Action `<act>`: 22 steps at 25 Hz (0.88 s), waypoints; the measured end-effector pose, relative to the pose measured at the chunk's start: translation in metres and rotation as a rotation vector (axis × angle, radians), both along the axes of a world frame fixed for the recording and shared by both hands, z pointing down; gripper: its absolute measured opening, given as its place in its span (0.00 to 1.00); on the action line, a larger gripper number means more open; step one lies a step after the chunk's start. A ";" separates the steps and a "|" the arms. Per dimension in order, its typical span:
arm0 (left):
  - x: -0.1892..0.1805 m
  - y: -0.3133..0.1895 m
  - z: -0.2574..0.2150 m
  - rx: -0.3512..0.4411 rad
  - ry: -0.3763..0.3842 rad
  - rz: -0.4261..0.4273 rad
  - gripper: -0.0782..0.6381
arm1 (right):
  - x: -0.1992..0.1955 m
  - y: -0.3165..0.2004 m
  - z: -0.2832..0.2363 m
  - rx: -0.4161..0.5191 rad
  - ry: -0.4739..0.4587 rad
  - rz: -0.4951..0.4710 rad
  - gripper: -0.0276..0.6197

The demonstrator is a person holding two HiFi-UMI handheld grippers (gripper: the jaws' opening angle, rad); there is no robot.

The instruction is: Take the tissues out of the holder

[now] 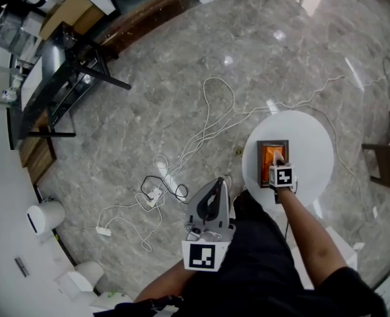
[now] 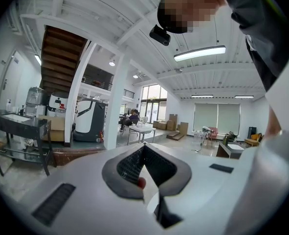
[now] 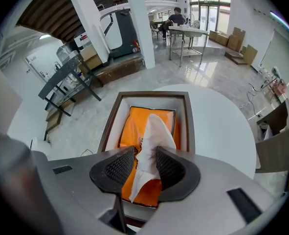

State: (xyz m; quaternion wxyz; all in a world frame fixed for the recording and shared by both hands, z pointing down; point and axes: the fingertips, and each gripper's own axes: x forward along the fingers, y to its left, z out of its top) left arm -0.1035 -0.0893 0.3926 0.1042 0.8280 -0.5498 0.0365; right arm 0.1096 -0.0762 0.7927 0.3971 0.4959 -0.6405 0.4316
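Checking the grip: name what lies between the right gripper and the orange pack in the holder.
One white tissue, rising from the orange pack into the right gripper, whose jaws pinch it; the right gripper view shows this.

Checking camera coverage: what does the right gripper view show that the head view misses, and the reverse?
Right gripper view only: the right hand-held gripper with its jaws closed on a white tissue rising from the orange pack. Head view only: the left hand-held gripper held off over the floor, and loose cables there. Both: the wooden holder on the round white table.
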 end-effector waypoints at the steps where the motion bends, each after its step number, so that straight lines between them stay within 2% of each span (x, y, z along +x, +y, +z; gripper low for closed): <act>1: 0.000 0.000 0.000 -0.001 -0.001 -0.002 0.11 | 0.001 0.000 0.000 0.009 0.009 -0.009 0.26; 6: -0.002 0.001 0.000 -0.002 -0.005 -0.008 0.11 | 0.005 0.002 0.002 -0.001 0.007 -0.018 0.23; 9: -0.002 0.003 -0.004 0.009 -0.009 -0.009 0.11 | 0.005 0.003 -0.003 -0.023 -0.021 -0.024 0.09; 10: -0.002 0.004 -0.005 0.014 -0.009 -0.010 0.11 | 0.004 0.006 -0.005 -0.019 -0.024 -0.020 0.07; 13: -0.003 0.008 -0.009 0.025 -0.011 -0.010 0.11 | 0.004 0.009 -0.008 0.025 -0.021 -0.023 0.06; 17: -0.004 0.012 -0.008 0.013 -0.006 -0.009 0.11 | -0.005 0.002 -0.019 0.104 0.002 -0.108 0.06; 22: -0.001 0.018 -0.006 0.012 0.006 0.006 0.11 | -0.008 0.000 -0.026 0.135 0.012 -0.084 0.06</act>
